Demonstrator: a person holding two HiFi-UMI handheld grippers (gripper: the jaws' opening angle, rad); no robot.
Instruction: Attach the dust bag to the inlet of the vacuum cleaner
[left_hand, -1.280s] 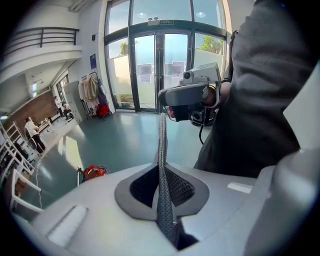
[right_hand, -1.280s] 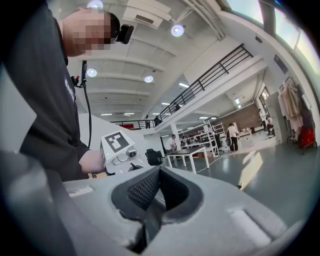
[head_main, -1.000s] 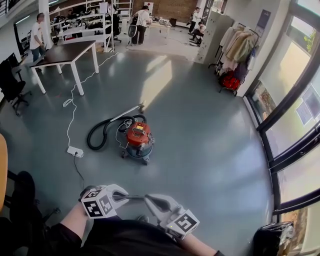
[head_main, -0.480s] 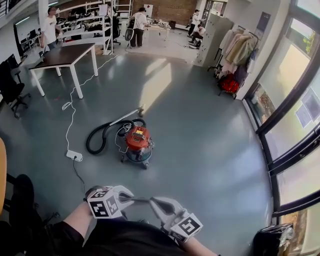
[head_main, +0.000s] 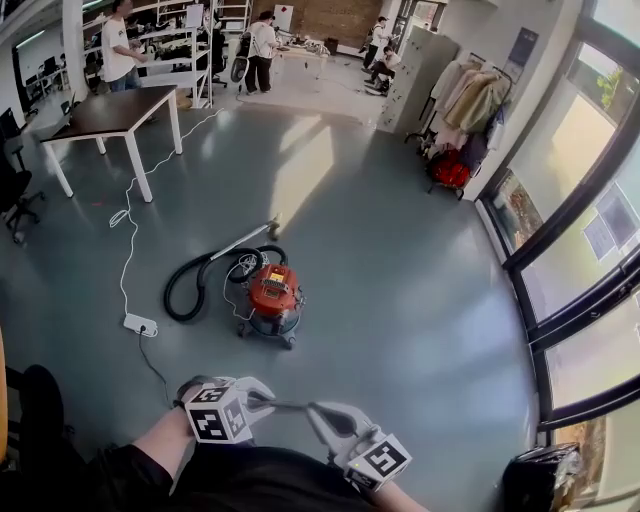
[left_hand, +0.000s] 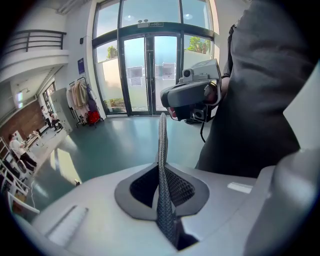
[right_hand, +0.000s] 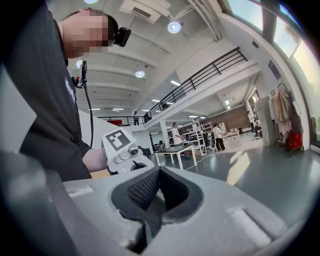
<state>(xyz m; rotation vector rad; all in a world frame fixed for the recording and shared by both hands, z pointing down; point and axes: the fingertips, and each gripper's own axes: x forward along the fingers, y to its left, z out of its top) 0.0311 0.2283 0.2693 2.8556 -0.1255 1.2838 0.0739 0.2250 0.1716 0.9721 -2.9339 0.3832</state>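
The red vacuum cleaner (head_main: 273, 298) stands on the grey floor ahead, its black hose (head_main: 185, 285) looped to its left. Both grippers hang near my body at the bottom of the head view, well short of the vacuum, pointing at each other. My left gripper (head_main: 262, 402) is shut on a thin grey woven sheet (left_hand: 161, 150), seen edge-on and reaching toward the right gripper; I cannot tell whether it is the dust bag. My right gripper (head_main: 318, 412) is shut with nothing between its pads (right_hand: 142, 190).
A white power strip (head_main: 140, 324) with its cable lies left of the vacuum. A brown-topped table (head_main: 110, 115) stands far left, a coat rack with a red bag (head_main: 450, 170) far right, beside a glass wall (head_main: 580, 250). People (head_main: 262, 40) stand at the back.
The head view has shifted: the vacuum sits slightly lower and the table has slid left. Both grippers drifted a little right and down together, jaws unchanged.
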